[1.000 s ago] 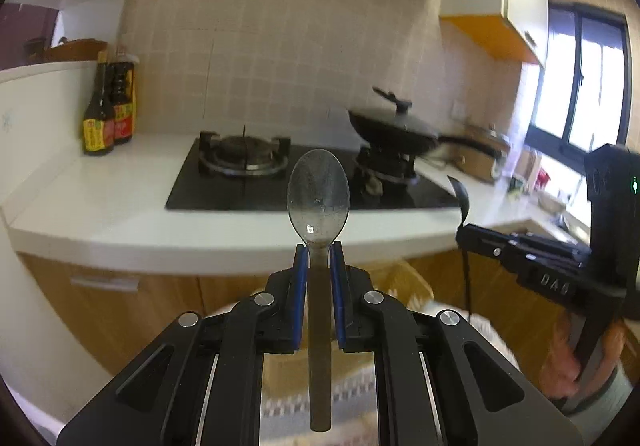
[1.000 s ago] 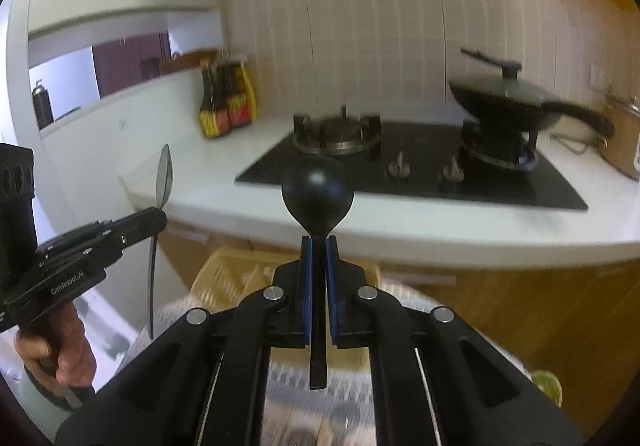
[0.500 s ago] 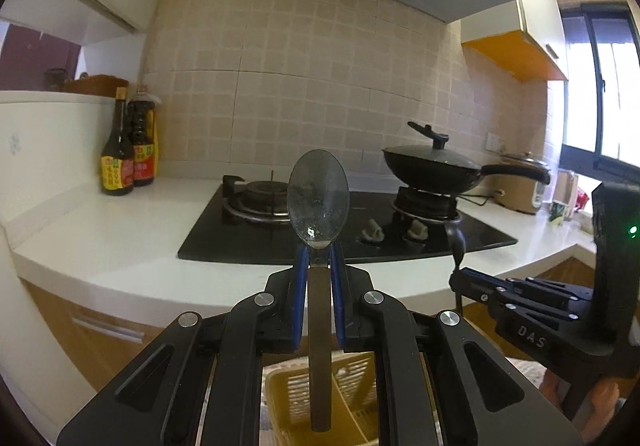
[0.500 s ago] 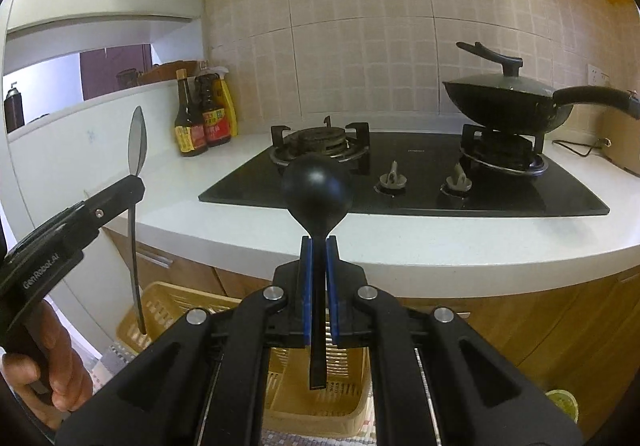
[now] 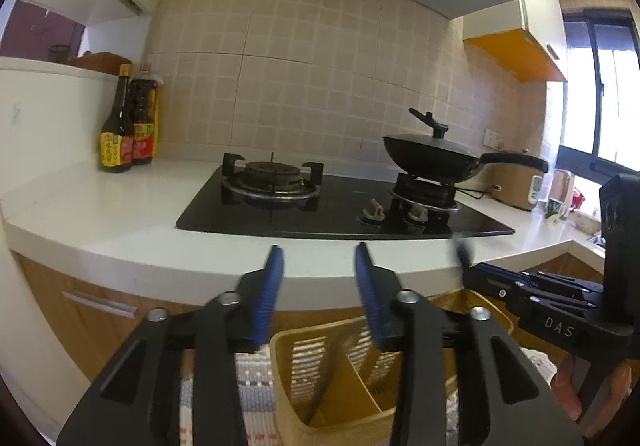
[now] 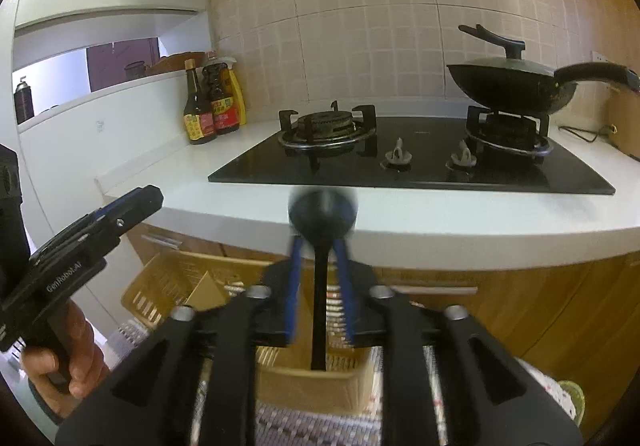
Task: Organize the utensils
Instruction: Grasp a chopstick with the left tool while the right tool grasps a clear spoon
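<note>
- While both grippers hang over the yellow basket [image 5: 352, 386], the move ahead turns on one relation: each utensil stands upright, handle down, straight above or inside a basket compartment.
- The left gripper [image 5: 318, 278] has its jaws spread and opening, with nothing between the blue pads; a grey spoon [image 5: 326, 378] already leans in the basket below, its handle slanting along the divider.
- The right gripper [image 6: 318, 262] has its jaws opening too; the black ladle [image 6: 322, 230] stands between the pads, bowl up, long axis vertical, and gaps show on both sides of its stem, so I judge it released, or nearly so.
- The ladle's lower end sits at the basket's near rim as the right view shows it; whether it is inside a compartment or just above it I cannot tell.
- The basket lies low, in front of the white counter [image 6: 440, 221], on a woven mat [image 5: 252, 398].
- The right gripper is nearer the ladle, so the next move likely belongs to it: back off straight up, without nudging the stem.
</note>
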{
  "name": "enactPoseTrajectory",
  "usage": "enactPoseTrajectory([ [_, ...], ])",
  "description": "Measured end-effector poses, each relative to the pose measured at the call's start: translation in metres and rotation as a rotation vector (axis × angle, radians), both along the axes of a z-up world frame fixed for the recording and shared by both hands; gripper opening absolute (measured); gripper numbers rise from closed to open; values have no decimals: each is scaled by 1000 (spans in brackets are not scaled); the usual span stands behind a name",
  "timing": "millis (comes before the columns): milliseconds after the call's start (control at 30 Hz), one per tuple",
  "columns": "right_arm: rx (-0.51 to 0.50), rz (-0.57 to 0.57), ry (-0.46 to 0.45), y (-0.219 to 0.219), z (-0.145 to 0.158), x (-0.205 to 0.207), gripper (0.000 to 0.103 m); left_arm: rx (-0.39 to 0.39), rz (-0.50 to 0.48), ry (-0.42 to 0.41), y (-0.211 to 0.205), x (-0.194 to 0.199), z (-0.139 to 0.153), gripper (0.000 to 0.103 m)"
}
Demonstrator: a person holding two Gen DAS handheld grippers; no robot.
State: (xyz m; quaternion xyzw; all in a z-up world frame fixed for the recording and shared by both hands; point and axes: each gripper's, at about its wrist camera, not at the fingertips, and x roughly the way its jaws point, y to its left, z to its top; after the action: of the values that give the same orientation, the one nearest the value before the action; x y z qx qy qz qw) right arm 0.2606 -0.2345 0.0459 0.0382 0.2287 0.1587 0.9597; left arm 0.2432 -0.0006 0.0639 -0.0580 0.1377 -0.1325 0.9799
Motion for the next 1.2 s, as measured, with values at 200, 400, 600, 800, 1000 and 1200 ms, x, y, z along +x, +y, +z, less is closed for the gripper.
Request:
enactPoseTrajectory([
  [200, 0, 1, 12, -9, 9, -29, 24, -29, -20, 14, 16, -25, 7, 49],
  [400, -5, -9, 10, -10, 23, -65, 44, -62, -42, 18, 31, -60, 16, 54],
  [600, -60, -25, 32, -3, 29, -101, 51, -58, -56, 77, 38, -91, 21, 59],
  [800, -92, -25, 189, 0, 14, -119, 51, 10, -82, 217, 37, -118, 9, 59],
  [1000, -68, 0, 431, -2, -23, -118, 46, 41, -123, 442, 38, -121, -31, 58],
  [1200, -47, -11, 608, -6, -63, -109, 36, -25, -147, 674, 45, -101, -88, 52],
])
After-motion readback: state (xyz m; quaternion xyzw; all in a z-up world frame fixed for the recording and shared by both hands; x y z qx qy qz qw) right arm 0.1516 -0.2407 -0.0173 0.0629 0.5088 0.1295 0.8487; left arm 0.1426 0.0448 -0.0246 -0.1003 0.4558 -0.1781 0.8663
